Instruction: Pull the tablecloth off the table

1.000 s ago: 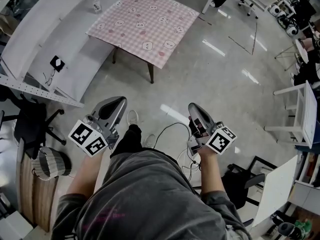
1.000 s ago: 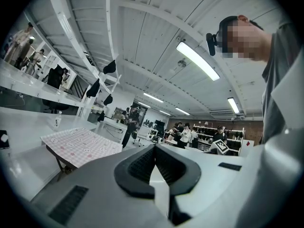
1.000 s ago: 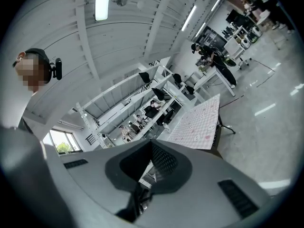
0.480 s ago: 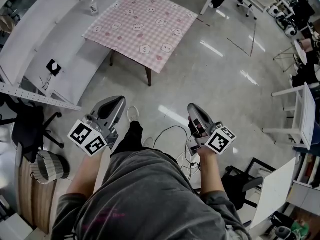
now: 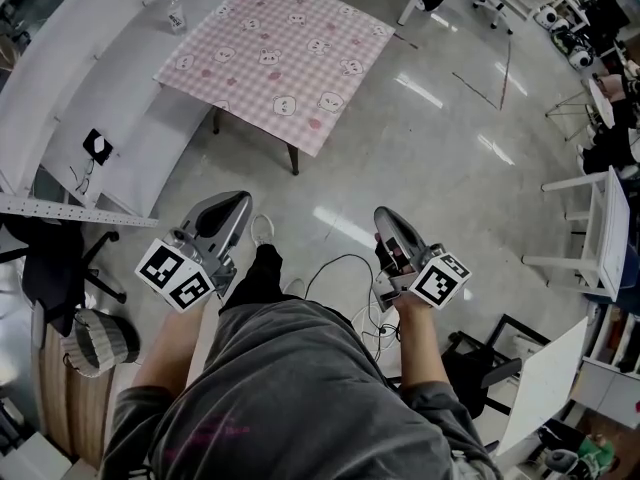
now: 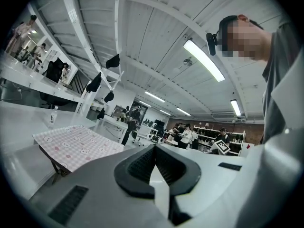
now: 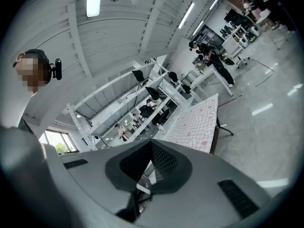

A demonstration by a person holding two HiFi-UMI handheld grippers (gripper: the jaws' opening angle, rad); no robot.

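Note:
A pink checked tablecloth (image 5: pixel 275 53) printed with small bear faces covers a low wooden-legged table at the top of the head view, a few steps ahead of me across the floor. It also shows at the left of the left gripper view, tablecloth (image 6: pixel 76 144), and right of centre in the right gripper view, tablecloth (image 7: pixel 197 125). My left gripper (image 5: pixel 236 204) and right gripper (image 5: pixel 385 217) are held close to the person's body, pointing forward and far from the cloth. Both are shut with nothing between them, as seen at the left gripper (image 6: pixel 154 148) and right gripper (image 7: pixel 151 145).
A long white bench (image 5: pixel 90 78) runs along the left beside the table, with a small bottle (image 5: pixel 173 13) on it. A cable (image 5: pixel 345 268) lies on the glossy floor by the person's feet. A black office chair (image 5: pixel 55 258) stands at the left, and white desks (image 5: pixel 600 228) at the right.
The table and cloth have drifted left and sit slightly larger in the head view as the person nears. Both grippers keep the same pose and stay shut.

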